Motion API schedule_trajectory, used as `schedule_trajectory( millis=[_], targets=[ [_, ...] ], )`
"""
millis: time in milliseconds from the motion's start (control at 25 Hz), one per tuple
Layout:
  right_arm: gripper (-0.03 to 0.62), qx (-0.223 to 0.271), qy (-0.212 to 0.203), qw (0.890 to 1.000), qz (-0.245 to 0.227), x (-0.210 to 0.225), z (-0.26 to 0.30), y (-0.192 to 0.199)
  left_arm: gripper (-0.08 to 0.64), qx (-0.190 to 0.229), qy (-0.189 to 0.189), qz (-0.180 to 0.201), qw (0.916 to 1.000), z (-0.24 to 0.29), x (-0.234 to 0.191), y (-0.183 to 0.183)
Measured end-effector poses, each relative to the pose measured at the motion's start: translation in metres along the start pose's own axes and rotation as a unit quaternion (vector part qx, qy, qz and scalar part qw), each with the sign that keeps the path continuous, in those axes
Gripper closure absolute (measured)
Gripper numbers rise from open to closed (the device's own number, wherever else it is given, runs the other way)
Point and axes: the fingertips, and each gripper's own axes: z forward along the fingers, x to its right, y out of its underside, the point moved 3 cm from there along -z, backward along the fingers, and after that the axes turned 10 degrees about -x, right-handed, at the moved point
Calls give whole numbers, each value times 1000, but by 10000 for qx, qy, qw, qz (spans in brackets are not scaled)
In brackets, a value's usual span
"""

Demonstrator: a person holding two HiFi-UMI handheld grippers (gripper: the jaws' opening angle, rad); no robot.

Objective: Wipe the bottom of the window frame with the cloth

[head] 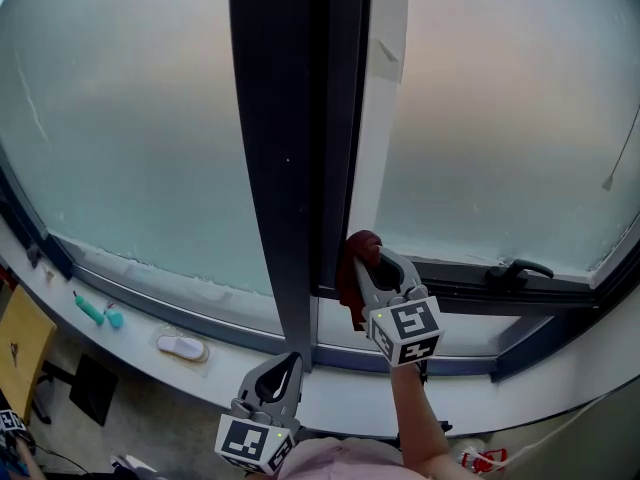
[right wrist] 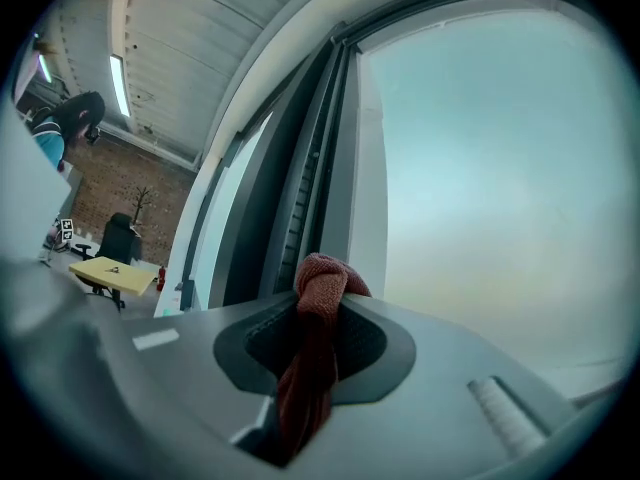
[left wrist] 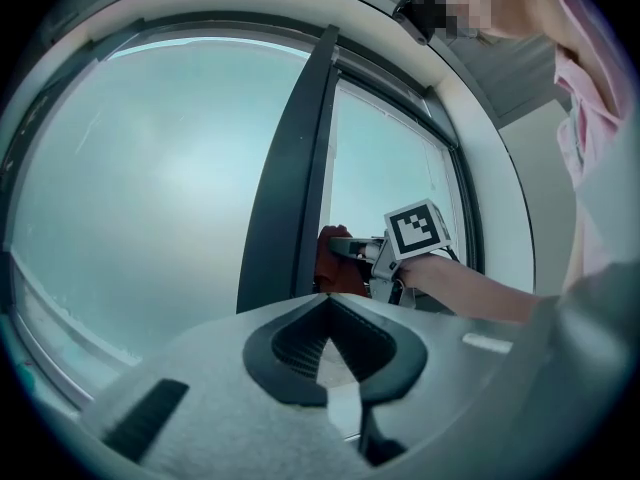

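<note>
Crowding right gripper point(head: 374, 260): dark vertical metal mullion point(head: 275, 148) just left, black lever window handle point(head: 520, 269) further right on dark bottom frame rail point(head: 455, 286). Jaws pinch bunched dark red cloth point(head: 350, 273) beside mullion foot, just above rail. Left gripper point(head: 283, 376) lower, over white sill point(head: 340, 398), jaws pressed together, nothing between. Small teal object point(head: 92, 311) and white oval object point(head: 182, 347) on sill, far left. Bare rail between cloth and handle.

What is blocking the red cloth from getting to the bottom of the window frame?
Nothing visible. The right gripper holds the cloth close by the bottom frame rail, next to the dark post. A handle sits farther right on that rail and might interrupt a long wipe.
</note>
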Motion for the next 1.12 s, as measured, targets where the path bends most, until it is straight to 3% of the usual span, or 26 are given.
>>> schedule_trajectory(
  millis=[200, 360, 520, 840, 1120],
  targets=[
    [522, -426, 96, 9990, -61, -1, 20, 15, 560, 38, -71, -19, 10000, -2, -6, -1],
    [522, -817, 341, 9952, -413, 1, 29, 31, 560, 58, -156, -79, 9998, -4, -11, -1],
    [525, -857, 565, 9927, -632, -1, 32, 31, 560, 85, -175, -13, 9998, -2, -12, -3],
    [525, -979, 579, 9900, -833, -3, 31, 33, 560, -2, 57, 267, 9996, 12, 3, -5],
    [525, -1133, 745, 9856, -1005, 8, 25, 38, 560, -32, 165, 238, 9996, 21, 10, -3]
  ],
)
